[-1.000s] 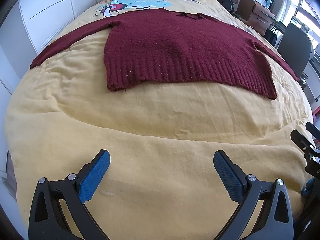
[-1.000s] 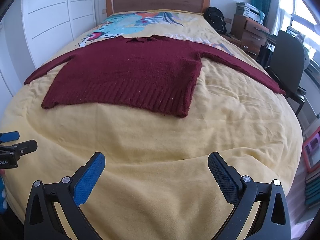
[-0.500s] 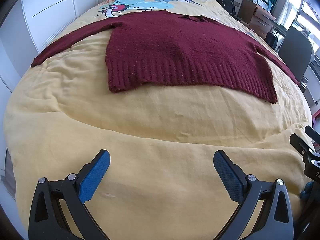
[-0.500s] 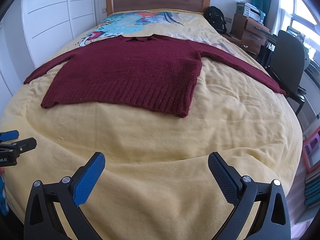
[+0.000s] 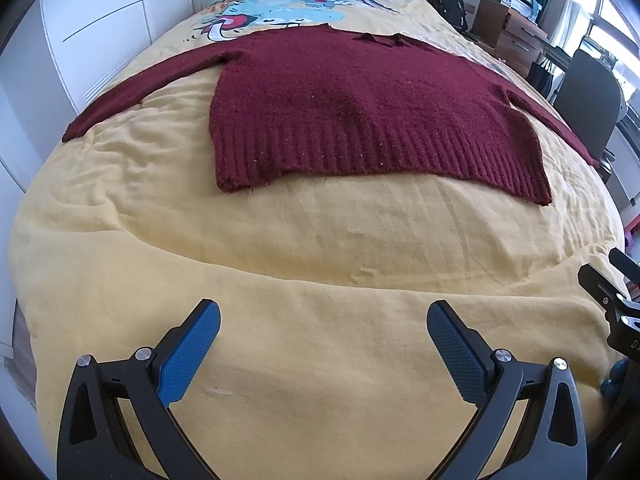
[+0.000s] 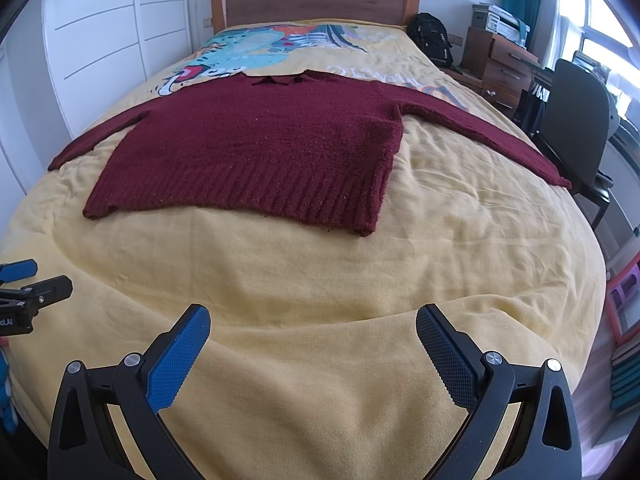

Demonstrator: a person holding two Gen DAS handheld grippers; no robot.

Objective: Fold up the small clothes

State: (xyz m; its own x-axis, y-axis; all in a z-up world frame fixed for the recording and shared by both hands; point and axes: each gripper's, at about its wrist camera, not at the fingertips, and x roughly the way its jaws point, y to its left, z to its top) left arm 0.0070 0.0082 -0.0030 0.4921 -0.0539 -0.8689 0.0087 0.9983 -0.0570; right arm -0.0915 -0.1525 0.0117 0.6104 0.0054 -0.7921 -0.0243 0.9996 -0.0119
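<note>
Sweater ahead of both my grippers, hem toward me, nothing held.

The sweater (image 5: 360, 108) lies flat on the bed (image 5: 280, 264), spread crosswise: sleeves run out to either side, collar at the far end, ribbed hem nearest me. My left gripper (image 5: 323, 350) and right gripper (image 6: 312, 346) both hover over bare bedspread short of the hem, fingers wide apart and empty. From the left view the hem's left corner sits closer; from the right view the right corner and right sleeve do. Which gripper is nearer overall I can't fairly tell through the fisheye; they look about level.
</note>
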